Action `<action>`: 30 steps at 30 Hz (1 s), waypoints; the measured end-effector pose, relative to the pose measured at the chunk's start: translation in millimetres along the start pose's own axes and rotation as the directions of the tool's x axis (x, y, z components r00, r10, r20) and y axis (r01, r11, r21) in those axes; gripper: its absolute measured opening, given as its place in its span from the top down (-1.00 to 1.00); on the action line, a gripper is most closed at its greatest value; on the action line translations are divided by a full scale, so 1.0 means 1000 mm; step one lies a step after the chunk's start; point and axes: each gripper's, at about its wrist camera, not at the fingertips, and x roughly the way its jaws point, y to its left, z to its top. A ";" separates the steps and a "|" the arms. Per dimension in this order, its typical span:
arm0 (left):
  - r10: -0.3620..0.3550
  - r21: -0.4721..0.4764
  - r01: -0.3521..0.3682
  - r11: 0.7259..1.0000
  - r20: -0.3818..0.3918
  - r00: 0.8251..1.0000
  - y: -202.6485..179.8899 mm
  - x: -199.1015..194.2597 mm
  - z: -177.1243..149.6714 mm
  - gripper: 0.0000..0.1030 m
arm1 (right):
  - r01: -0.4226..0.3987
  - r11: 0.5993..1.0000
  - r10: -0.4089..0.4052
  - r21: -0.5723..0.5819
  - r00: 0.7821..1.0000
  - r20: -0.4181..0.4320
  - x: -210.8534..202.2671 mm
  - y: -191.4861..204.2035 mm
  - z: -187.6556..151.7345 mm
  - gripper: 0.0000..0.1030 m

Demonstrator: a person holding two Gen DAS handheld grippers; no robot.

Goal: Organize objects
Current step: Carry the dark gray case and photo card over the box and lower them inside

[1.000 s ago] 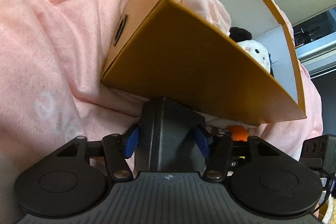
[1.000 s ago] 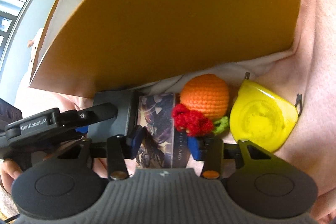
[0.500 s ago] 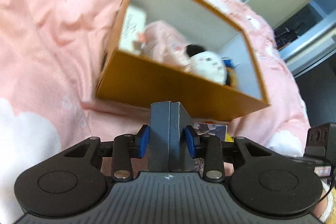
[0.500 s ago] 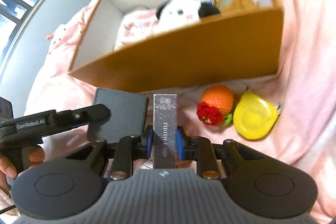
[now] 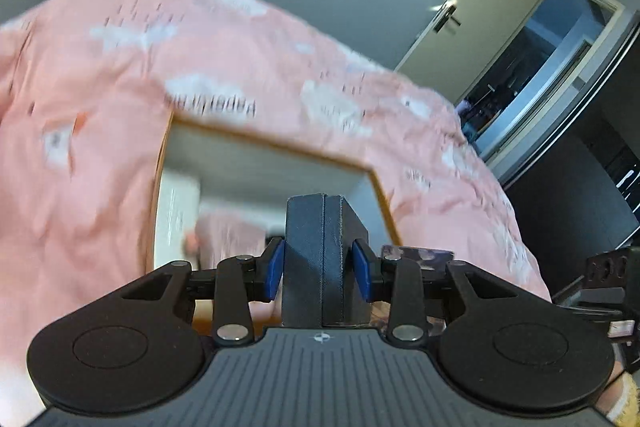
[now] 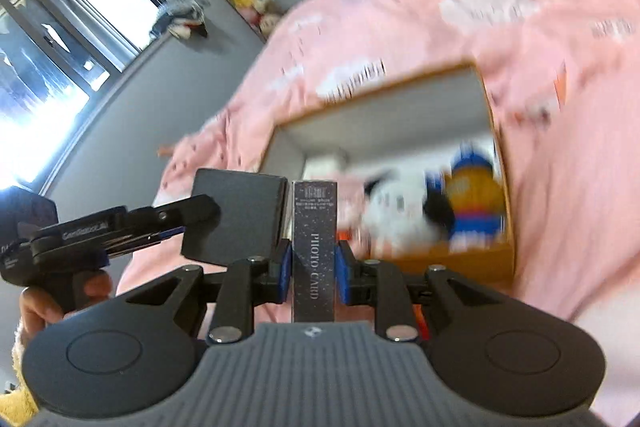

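1. The left gripper (image 5: 323, 269) clamps a dark grey box (image 5: 320, 251), jaws partly closed on it.
2. The right gripper (image 6: 311, 269) pinches a photo card box (image 6: 314, 247), narrow-jawed, above the orange box's (image 6: 460, 259) near edge on the pink bedspread (image 6: 560, 147).

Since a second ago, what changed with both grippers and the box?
Both grippers closed and lifted: the left gripper on the dark box, the right gripper on the photo card pack. The view now looks down into the orange box. The plush toys stayed inside it, on the pink blanket.
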 end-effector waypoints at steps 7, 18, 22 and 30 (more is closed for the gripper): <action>0.037 -0.004 -0.037 0.999 -0.009 0.999 0.006 0.074 0.045 0.20 | 0.089 0.996 -0.087 -0.031 0.994 0.068 0.041 -0.016 0.060 0.53; 0.111 -0.005 -0.112 0.994 -0.132 0.985 0.052 0.155 0.050 0.20 | 0.175 0.984 -0.176 -0.036 0.984 0.001 0.124 -0.060 0.095 0.53; 0.130 -0.017 -0.135 0.991 -0.180 0.975 0.061 0.168 0.047 0.20 | 0.191 0.981 -0.192 -0.042 0.981 -0.034 0.145 -0.065 0.097 0.53; 0.160 -0.035 -0.174 0.984 -0.246 0.956 0.076 0.184 0.039 0.18 | 0.228 0.973 -0.232 -0.045 0.968 -0.097 0.176 -0.068 0.096 0.53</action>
